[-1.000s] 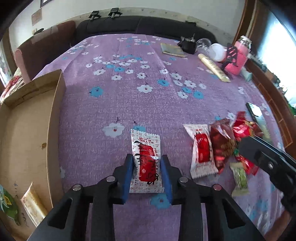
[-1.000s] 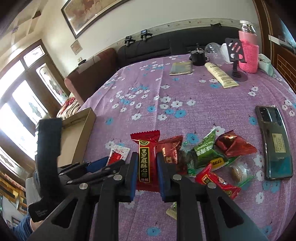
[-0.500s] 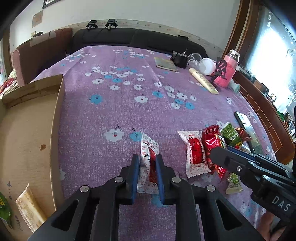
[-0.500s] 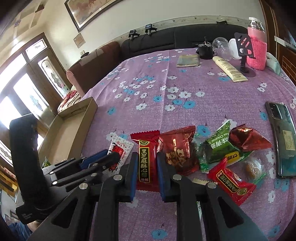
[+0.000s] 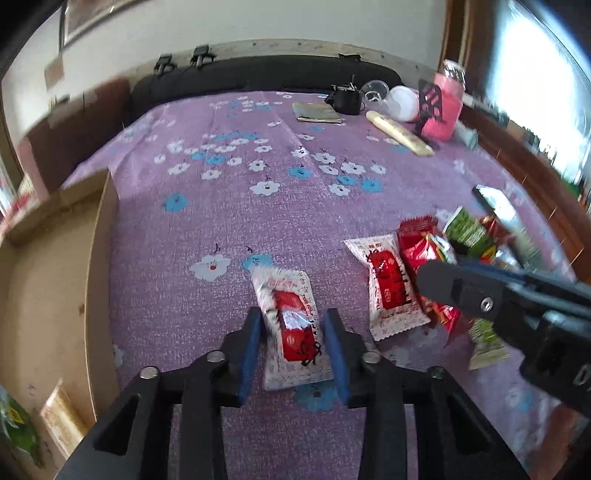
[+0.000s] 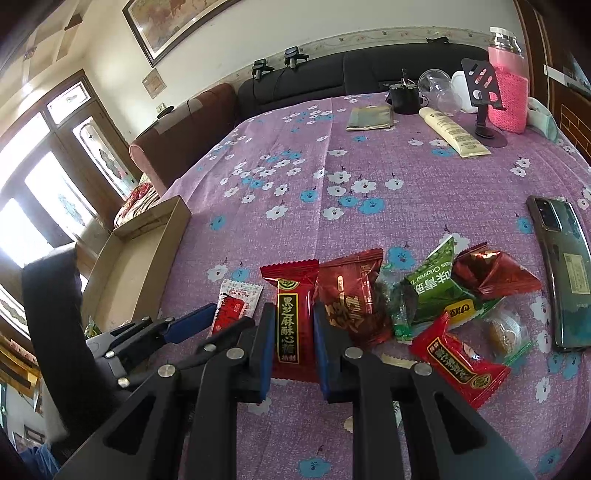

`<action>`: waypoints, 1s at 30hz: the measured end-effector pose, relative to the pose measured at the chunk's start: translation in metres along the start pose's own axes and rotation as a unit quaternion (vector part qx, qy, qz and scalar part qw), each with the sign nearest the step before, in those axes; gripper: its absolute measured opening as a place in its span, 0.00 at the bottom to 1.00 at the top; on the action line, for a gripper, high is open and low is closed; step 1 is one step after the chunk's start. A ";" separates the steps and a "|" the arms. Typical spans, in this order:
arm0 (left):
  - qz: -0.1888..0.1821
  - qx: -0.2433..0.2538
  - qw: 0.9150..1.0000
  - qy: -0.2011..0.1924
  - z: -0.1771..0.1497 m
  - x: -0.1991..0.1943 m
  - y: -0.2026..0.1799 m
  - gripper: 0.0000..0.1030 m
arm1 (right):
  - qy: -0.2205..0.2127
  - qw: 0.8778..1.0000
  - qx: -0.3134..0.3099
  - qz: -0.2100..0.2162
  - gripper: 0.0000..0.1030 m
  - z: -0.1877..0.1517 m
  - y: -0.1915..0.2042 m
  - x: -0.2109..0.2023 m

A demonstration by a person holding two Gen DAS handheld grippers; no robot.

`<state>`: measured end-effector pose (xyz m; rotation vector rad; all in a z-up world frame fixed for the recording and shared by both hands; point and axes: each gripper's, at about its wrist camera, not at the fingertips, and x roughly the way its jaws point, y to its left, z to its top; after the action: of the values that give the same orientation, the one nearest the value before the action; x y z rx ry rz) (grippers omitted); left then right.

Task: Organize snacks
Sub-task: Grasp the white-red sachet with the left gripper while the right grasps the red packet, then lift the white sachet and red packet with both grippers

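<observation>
Purple floral cloth (image 6: 332,229) covers the surface. Far edge: black sofa (image 6: 332,77); maroon armchair (image 6: 181,129) at far left. Cream wall (image 6: 258,33) behind, with a framed picture (image 6: 173,22). Bright wood-framed windows (image 6: 40,177) at left. Dark wood panelling (image 6: 569,110) at right. Daylight throughout.
</observation>
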<state>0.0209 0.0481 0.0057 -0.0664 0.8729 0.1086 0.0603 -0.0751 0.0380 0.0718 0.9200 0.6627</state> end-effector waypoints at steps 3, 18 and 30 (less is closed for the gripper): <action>-0.009 0.009 1.000 -0.004 0.000 -0.001 -0.002 0.10 | -0.002 1.000 0.002 0.001 0.18 0.000 0.000 -0.002; -0.039 -0.046 0.997 -0.056 0.004 -0.026 0.019 0.10 | -0.009 1.000 0.000 0.006 0.18 -0.002 0.005 -0.004; 0.010 -0.027 0.994 -0.101 0.001 -0.047 0.013 0.10 | -0.006 1.000 -0.011 0.008 0.18 -0.004 0.011 0.000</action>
<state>-0.0096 0.0582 0.0419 -0.0960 0.6687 0.1546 0.0518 -0.0673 0.0387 0.0632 0.9011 0.6866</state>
